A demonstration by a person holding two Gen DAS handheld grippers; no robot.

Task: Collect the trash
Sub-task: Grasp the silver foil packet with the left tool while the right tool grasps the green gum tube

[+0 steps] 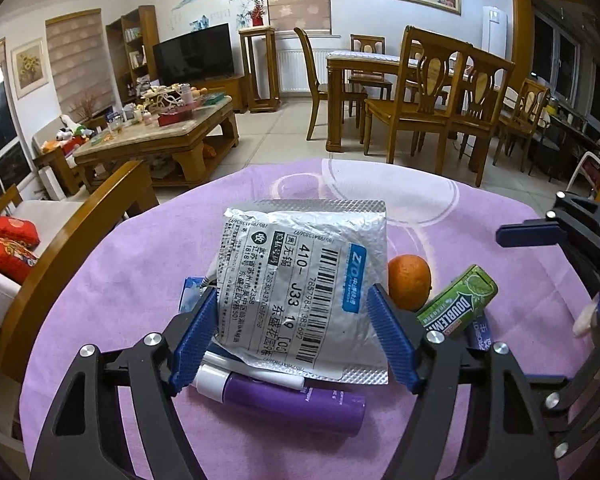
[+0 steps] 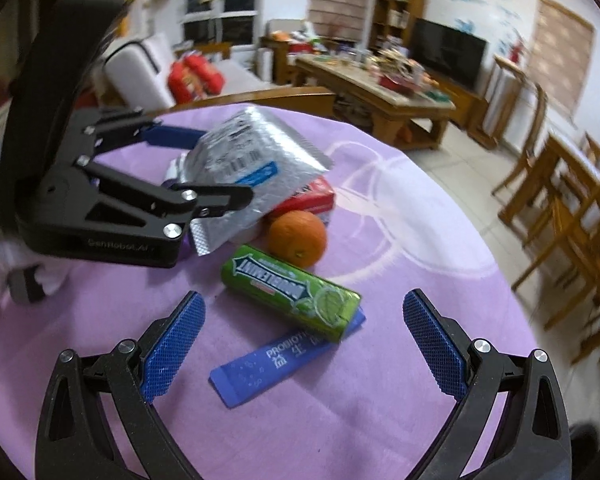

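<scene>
A: Nearest in the left wrist view, the left gripper [image 1: 294, 336] has its ribbed blue pads [image 1: 392, 344] pressed against both side edges of the crinkled silver foil mailer pouch with its white barcode label [image 1: 300, 284]. It is grasping that pouch, which tilts up off the cloth.

B: Under the pouch at six o'clock lies a smooth purple cylindrical tube with a white cap [image 1: 284, 400], on its side, a slim white pen-like stick [image 1: 256, 370] lying right along its upper edge.

A: In the right wrist view the right gripper [image 2: 300, 348] is released, its cross-hatched blue fingers [image 2: 172, 348] spread wide above the soft lilac tablecloth [image 2: 380, 420], touching nothing.

B: Between those fingers sits a flat blue probiotic sachet [image 2: 260, 368], rectangular and glossy. A shiny green rectangular Doublemint gum pack [image 2: 288, 292] lies slantwise across its far end.

A: Beyond the gum, at twelve o'clock, a round dimpled orange [image 2: 298, 238] rests just beside it. Behind the orange a red-and-white carton [image 2: 312, 198] pokes out from under the foil pouch.

B: At ten o'clock the other gripper's black frame clamps the pouch, though motion blur softens the detail there.

A: Farthest off, past the round table's edge, stand a wooden coffee table [image 2: 400, 100] crowded with small items and a dark flat television [image 2: 448, 54].
</scene>
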